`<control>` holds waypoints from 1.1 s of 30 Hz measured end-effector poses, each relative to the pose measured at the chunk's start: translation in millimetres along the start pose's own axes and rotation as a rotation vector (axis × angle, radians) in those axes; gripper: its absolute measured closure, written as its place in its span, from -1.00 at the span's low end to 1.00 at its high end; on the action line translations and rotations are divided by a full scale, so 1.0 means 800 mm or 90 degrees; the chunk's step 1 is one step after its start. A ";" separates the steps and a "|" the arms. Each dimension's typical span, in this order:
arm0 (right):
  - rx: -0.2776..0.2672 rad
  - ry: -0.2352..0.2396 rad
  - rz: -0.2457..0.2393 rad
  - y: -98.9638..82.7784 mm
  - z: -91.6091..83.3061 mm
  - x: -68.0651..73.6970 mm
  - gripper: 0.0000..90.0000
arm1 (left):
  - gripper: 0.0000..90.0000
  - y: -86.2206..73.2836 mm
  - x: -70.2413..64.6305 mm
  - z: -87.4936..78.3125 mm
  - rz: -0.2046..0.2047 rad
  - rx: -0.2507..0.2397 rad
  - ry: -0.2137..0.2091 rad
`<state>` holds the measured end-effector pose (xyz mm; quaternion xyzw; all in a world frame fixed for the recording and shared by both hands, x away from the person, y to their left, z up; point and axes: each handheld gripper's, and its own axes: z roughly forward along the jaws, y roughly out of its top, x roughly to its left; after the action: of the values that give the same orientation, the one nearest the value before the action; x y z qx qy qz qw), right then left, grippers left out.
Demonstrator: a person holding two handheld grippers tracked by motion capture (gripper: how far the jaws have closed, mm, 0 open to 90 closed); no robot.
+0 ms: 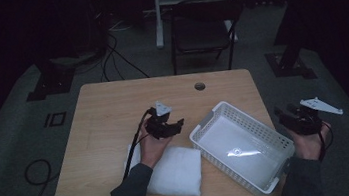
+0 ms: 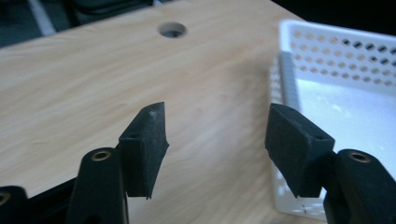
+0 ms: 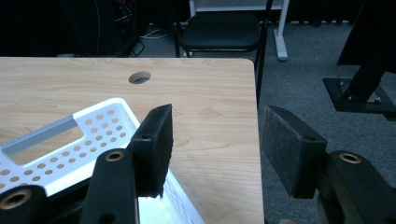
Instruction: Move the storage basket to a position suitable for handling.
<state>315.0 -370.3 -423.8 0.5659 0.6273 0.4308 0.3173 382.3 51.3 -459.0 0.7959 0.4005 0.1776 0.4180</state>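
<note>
A white perforated basket sits on the right half of the wooden table; its bottom looks bare. A folded white towel lies at the front, left of the basket. My left gripper hovers above the table beyond the towel, pointing toward the basket's near corner; its jaws stand open with nothing between them. My right gripper is held off the table's right edge beside the basket, open and empty.
A round cable hole is near the table's far edge. A black chair and a white stand sit behind the table. Black stand feet rest on the grey carpet at right; cables lie at left.
</note>
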 end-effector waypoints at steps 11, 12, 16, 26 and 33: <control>-0.002 -0.002 0.006 -0.001 -0.001 -0.003 -0.03 | 0.07 -0.002 -0.029 0.042 0.020 0.053 -0.084; -0.002 -0.002 0.006 -0.001 -0.001 -0.003 -0.03 | 0.08 -0.002 -0.029 0.042 0.020 0.053 -0.084; -0.001 -0.002 0.004 -0.001 0.000 -0.003 -0.03 | 0.15 -0.002 -0.037 0.049 0.038 0.071 -0.087; -0.014 -0.012 0.011 -0.001 -0.003 -0.006 -0.02 | 0.71 -0.005 -0.044 0.060 0.045 0.081 -0.101; -0.018 -0.014 0.009 -0.001 -0.003 -0.006 -0.02 | 0.77 -0.003 -0.043 0.063 0.022 0.074 -0.067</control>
<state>312.9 -375.3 -424.0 0.5706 0.6137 0.4354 0.3290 390.8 -1.2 -488.8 0.8337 0.3742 0.1192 0.3882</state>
